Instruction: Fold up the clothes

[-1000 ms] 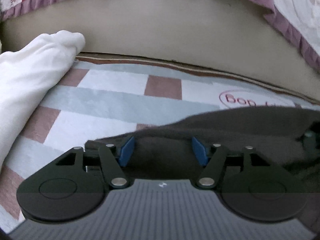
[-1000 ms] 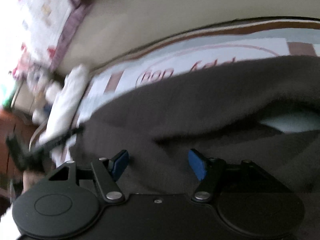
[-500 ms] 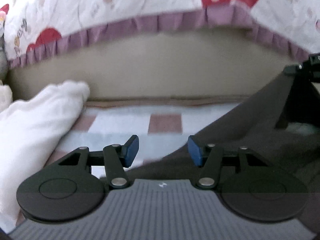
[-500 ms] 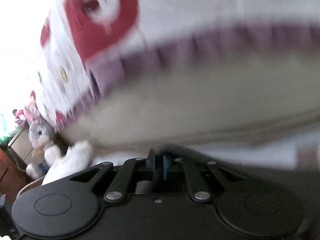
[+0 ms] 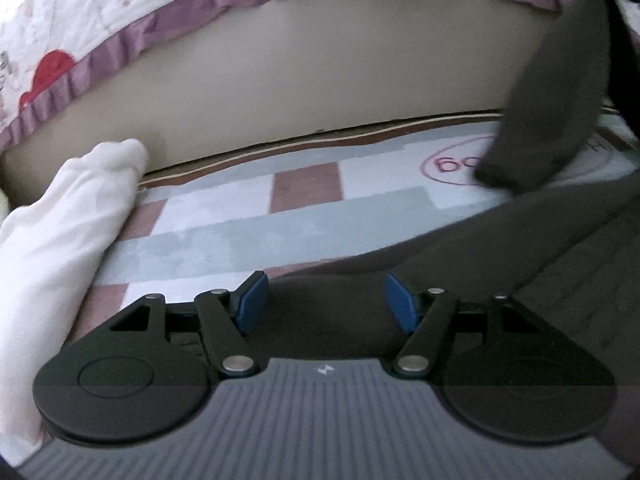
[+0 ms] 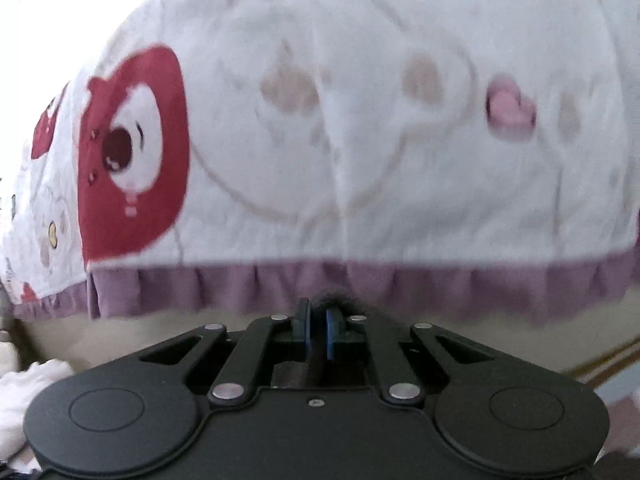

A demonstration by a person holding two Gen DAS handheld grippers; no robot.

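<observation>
**Right gripper has pinched the dark garment and lifted it; left gripper is released over the hem**

A second ago my right gripper (image 6: 318, 330) was spread wide just above the dark garment (image 5: 500, 248) lying on the checked mat (image 5: 248, 232). Now it is clenched on a tuft of that dark fabric, which pokes out just past its blue pads (image 6: 331, 334), and its camera faces the printed bedspread (image 6: 340, 120) instead of the mat. From my left camera, a flap of the garment hangs up and to the right, above and beyond my left gripper (image 5: 323, 300).

My left gripper's jaws narrowed, then have just been opening again; they stand released, with the garment's near edge between them but not pressed. A white cloth (image 5: 60, 240) lies off to its left.

I judge that a fold is beginning: one edge is raised, and the left side is not yet gripped.
</observation>
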